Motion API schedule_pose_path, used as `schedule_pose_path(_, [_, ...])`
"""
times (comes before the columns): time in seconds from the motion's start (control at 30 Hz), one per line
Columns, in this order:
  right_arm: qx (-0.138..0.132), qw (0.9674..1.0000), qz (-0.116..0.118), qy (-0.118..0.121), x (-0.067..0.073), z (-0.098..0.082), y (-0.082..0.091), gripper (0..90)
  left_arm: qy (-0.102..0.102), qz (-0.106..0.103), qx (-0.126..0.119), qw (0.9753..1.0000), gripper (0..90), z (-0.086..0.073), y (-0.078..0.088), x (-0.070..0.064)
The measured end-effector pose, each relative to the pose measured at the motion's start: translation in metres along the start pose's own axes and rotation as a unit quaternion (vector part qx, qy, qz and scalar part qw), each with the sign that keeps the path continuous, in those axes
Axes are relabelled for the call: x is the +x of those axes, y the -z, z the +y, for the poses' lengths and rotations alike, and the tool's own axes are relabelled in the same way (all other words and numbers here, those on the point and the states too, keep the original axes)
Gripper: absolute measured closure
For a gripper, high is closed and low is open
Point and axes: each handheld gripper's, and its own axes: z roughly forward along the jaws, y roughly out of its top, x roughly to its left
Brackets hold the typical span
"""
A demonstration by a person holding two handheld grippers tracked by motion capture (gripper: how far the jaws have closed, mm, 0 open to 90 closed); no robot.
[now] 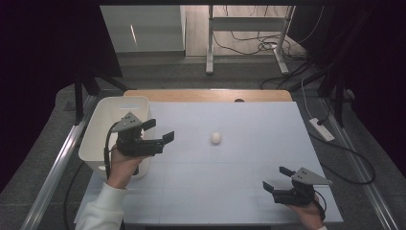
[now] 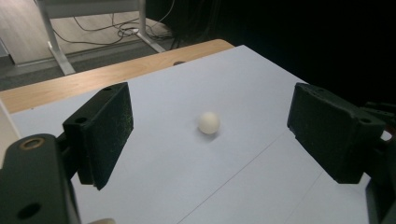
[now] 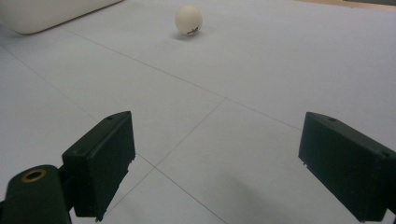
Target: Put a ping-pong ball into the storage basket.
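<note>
Pointing toward 3 o'clock in the high view, the left gripper (image 1: 162,131) hangs over the near rim of the white bin (image 1: 106,112), jaws spread wide with nothing between them. No earlier picture to compare, so only the present gap is noted. In the left gripper view the white ball (image 2: 208,122) lies ahead on the sheet, framed by the two pads (image 2: 108,128) but well apart from both.

Right gripper (image 1: 277,178) sits low at about 5 o'clock of the table, jaws likewise wide and empty, aimed toward 10 o'clock; its own view has the ball (image 3: 188,19) far ahead at 12 o'clock, with a dark mark on the side that faces it.

Ball (image 1: 216,138) rests near the middle of the pale sheet (image 1: 249,191), open surface all round it (bin is the nearest obstacle, at its 9 o'clock). Wooden table edge (image 1: 206,95) shows bare beyond the sheet at 12 o'clock.

Materials: ball matte, round, off-white; sheet smooth with thin ruled lines; bin rounded-corner plastic; pads black, flat, slightly grainy.
</note>
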Motion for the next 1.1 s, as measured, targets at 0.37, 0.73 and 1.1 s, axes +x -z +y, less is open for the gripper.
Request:
schedule_pose_path(0.37, [0.000, 1.0000, -0.001, -0.003, -0.001, -0.002, 0.002, 10.6, -0.001, -0.010, 0.015, 0.9998, 15.2, -0.001, -0.019, -0.006])
schedule_pose_path(0.73, [-0.004, 1.0000, -0.003, -0.008, -0.003, -0.002, 0.004, 10.6, -0.015, -0.015, 0.032, 0.9993, 15.2, 0.001, -0.035, -0.016])
schedule_pose_path(1.1, [-0.001, 1.0000, 0.000, -0.005, -0.003, -0.002, 0.000, 10.6, -0.028, -0.026, 0.046, 0.9982, 15.3, 0.003, -0.058, -0.025])
